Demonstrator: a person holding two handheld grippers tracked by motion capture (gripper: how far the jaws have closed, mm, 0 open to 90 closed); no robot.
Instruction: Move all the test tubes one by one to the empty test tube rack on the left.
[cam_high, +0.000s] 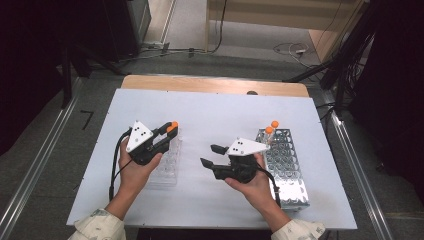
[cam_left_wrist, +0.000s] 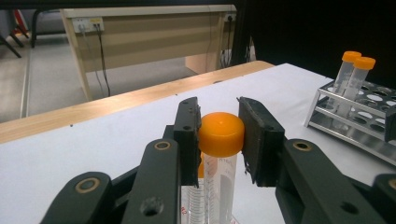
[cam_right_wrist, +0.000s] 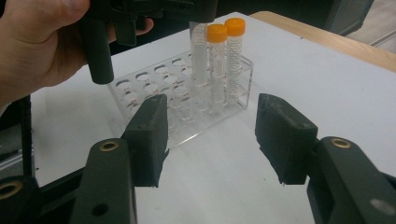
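On the wooden table lies a large white rectangular board (cam_high: 215, 120), which bears all the working items. No brand or label can be read; the tubes carry printed graduation marks too small to make out.

At the right of the board stands a perforated metal tube rack (cam_high: 287, 172), holding two clear plastic tubes with orange caps (cam_high: 271, 127) at its far end; its other holes show no tubes. At the left stands a clear acrylic tube rack (cam_right_wrist: 187, 100), holding two orange-capped tubes side by side at one end, plus a third tube (cam_left_wrist: 215, 186) next to them that stands upright in a hole.

The left gripper (cam_left_wrist: 220, 135) is clamped on the orange screw cap (cam_left_wrist: 221, 134) of that third tube, one pad pressing each side of the cap.

The right gripper (cam_right_wrist: 211, 137) hovers over the bare board between the two racks, pointing toward the acrylic rack. Its jaws stand apart with nothing between them, touching nothing.
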